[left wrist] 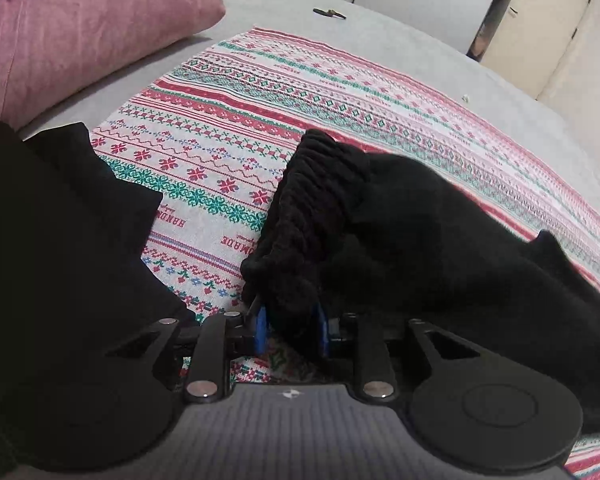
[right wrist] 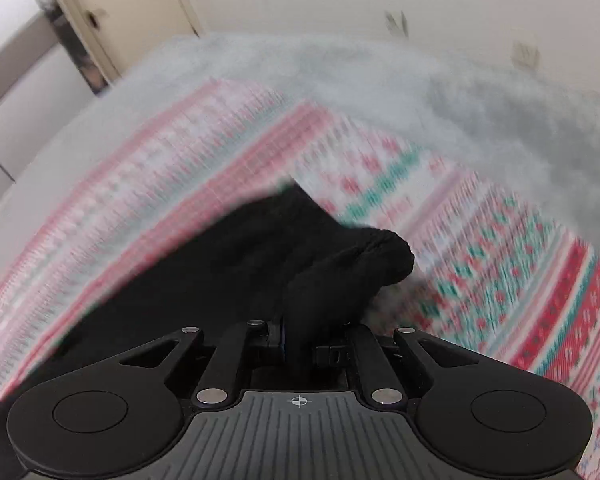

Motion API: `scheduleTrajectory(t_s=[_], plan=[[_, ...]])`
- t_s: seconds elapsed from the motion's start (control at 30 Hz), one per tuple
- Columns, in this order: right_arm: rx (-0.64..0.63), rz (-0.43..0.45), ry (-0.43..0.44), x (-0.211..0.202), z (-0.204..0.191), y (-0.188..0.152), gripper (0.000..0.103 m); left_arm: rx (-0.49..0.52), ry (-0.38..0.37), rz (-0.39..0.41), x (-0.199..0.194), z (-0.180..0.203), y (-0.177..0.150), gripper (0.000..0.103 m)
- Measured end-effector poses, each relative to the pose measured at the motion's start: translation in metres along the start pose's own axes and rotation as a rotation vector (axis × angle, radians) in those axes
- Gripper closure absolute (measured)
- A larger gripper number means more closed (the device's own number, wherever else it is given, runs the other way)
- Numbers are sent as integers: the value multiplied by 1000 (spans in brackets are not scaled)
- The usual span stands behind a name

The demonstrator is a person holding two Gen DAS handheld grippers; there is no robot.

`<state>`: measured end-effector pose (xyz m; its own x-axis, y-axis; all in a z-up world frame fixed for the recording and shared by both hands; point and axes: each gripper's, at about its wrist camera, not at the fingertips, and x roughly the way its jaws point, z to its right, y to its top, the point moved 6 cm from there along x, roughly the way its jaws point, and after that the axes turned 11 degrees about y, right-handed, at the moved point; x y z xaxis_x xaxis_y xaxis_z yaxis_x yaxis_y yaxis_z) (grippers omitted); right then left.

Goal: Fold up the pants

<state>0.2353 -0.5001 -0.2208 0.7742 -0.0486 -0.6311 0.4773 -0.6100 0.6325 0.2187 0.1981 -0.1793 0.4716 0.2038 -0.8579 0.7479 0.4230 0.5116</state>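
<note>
Gripping black pants (left wrist: 400,216) on the patterned bed cloth (left wrist: 228,120), waistband bunched in my left tool (left wrist: 290,330), fabric pinched in my right tool (right wrist: 296,336); lift both evenly, keeping edges aligned.

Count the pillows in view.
1. A pink pillow lies at the top left of the left wrist view, on the grey bed beside the patterned cloth. Others may lie out of frame.

Around you: patterned cloth (left wrist: 228,120), red, green and white bands, spread on grey bed cover (left wrist: 480,92); pink pillow (left wrist: 80,28) at its corner; cream cabinet door (right wrist: 128,8) beyond.
</note>
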Motion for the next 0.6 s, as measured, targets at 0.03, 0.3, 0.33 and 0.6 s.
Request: scheduleTrajectory(t_s=[0.03,0.3,0.33,0.6], plan=[[-37,52,25,-8,-12,5,94,-23,-16,16,-3,-1,2,56],[-221,451,201,-77,-74,33,94,11,24,10,5,5,-3,55],[-198,392,160,-65,-64,32,94,24,31,5,8,6,-5,53],[43,-21,-41,14,26,2,94,99,60,3,6,5,-2,27]])
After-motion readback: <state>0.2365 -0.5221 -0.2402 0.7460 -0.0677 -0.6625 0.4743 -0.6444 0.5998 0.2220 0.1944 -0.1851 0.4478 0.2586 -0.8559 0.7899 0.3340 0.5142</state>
